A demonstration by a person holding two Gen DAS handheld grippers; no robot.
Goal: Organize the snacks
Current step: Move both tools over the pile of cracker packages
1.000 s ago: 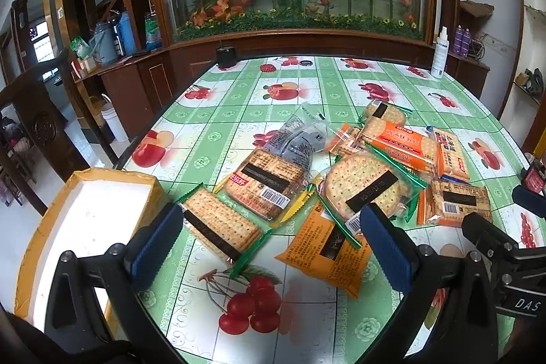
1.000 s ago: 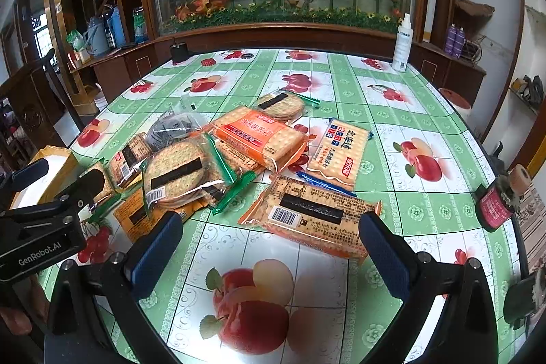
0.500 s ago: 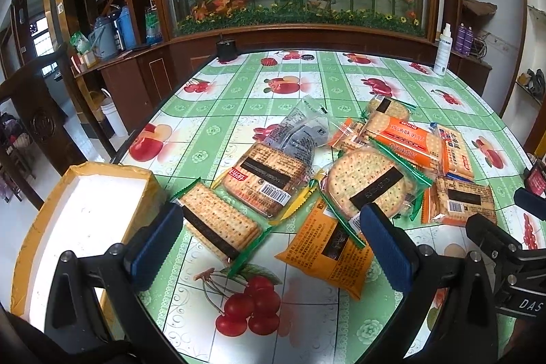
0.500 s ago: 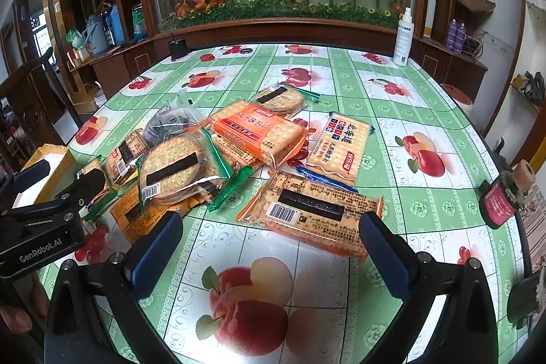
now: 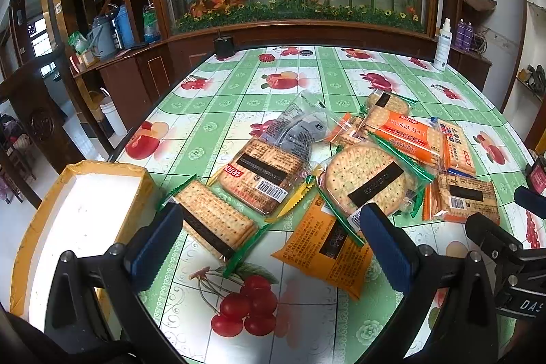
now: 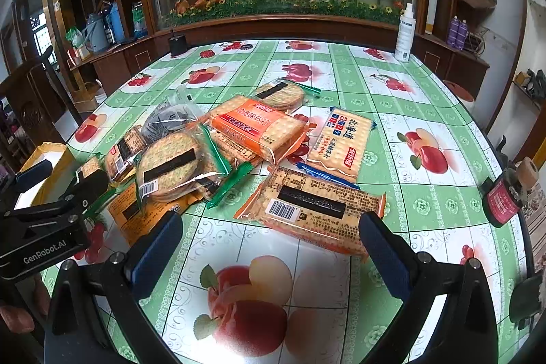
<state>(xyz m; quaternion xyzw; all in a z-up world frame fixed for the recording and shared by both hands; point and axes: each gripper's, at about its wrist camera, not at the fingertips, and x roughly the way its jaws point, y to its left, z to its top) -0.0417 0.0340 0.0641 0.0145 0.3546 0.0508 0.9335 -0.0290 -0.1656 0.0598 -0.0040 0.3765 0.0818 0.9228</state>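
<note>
Stock as I see it from the two wrist cameras.

Left tongs (image 5: 271, 237): spread wide, holding nothing, hovering over the near left part of the bench (image 5: 307, 323).

Right tongs (image 6: 269, 241): spread wide, holding nothing, over the near right part of the bench.

Box (image 5: 78, 220): yellow-walled, white inside, at the bench's left edge, just beside my left tongs.

Snacks, all lying flat in a loose pile mid-bench:
- Green-edged cracker pack (image 5: 213, 220): long axis runs diagonally, far-left to near-right; nearest the box, one end under my left finger (image 5: 153, 241).
- Barcode cracker pack (image 5: 262, 174): long axis diagonal the same way, just beyond the green-edged one.
- Grey pack (image 5: 297, 128): crumpled, overlapping the far end of the barcode pack.
- Orange pouch (image 5: 327, 244): between my left fingers, long axis pointing away toward the pile, partly under the round pack.
- Round cracker pack (image 5: 368, 179): its black label strip slants up to the right.
- Red-orange pack (image 6: 259, 125): on top of the pile, long axis running left-far to right-near.
- Second round pack (image 6: 283, 94): at the far end, partly under the red-orange one.
- Blue-trimmed pack (image 6: 341, 139): long axis pointing away from me, right of the pile.
- Long orange pack (image 6: 314, 207): barcode up, long axis roughly crosswise, between my right fingers.

Spray bottle (image 6: 405, 33): upright at the far right edge.
</note>
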